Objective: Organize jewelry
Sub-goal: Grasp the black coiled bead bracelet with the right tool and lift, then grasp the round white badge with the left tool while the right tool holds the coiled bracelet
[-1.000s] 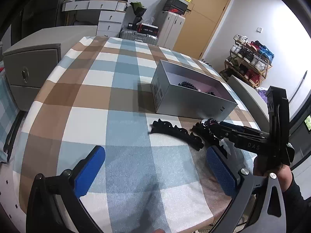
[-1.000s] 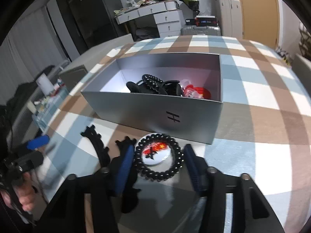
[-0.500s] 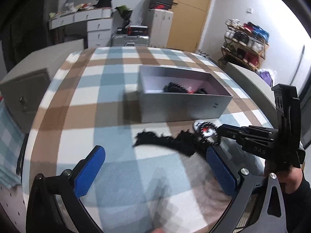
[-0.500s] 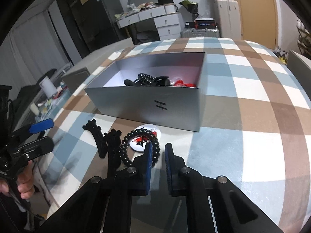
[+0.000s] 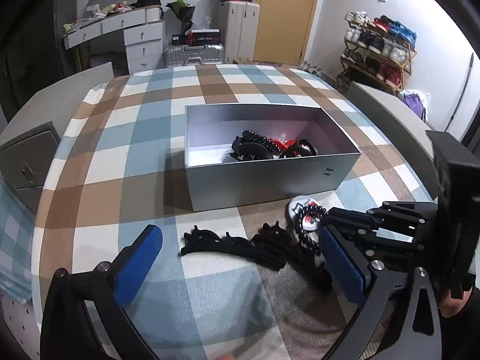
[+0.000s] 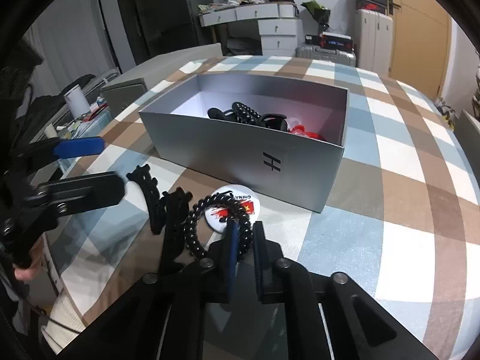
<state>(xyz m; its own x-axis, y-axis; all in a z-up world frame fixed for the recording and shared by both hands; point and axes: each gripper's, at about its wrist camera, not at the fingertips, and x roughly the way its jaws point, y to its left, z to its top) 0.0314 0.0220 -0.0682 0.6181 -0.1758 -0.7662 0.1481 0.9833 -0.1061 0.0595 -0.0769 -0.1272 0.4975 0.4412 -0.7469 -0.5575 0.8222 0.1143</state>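
Note:
A grey open box (image 5: 264, 177) (image 6: 228, 147) on the checked tablecloth holds black and red jewelry (image 5: 270, 148) (image 6: 255, 117). In front of it lie two black hair clips (image 5: 228, 243) (image 6: 156, 198) and a round white badge (image 5: 303, 210) (image 6: 234, 207). My right gripper (image 6: 244, 234) is shut on a black beaded bracelet (image 6: 195, 228), held just above the badge; it also shows in the left wrist view (image 5: 330, 219). My left gripper (image 5: 240, 258) is open and empty, with the hair clips between its blue pads (image 5: 138, 264).
The table edge is near on the left (image 5: 45, 210). A grey cabinet (image 5: 27, 156) stands beside it. A grey chair back (image 5: 390, 111) is at the right. White drawers (image 5: 135, 39), suitcases and a shoe rack (image 5: 378, 45) are far behind.
My right gripper closed on the black bracelet and lifted it slightly off the badge. My left gripper swung right and nearer, now facing the box squarely.

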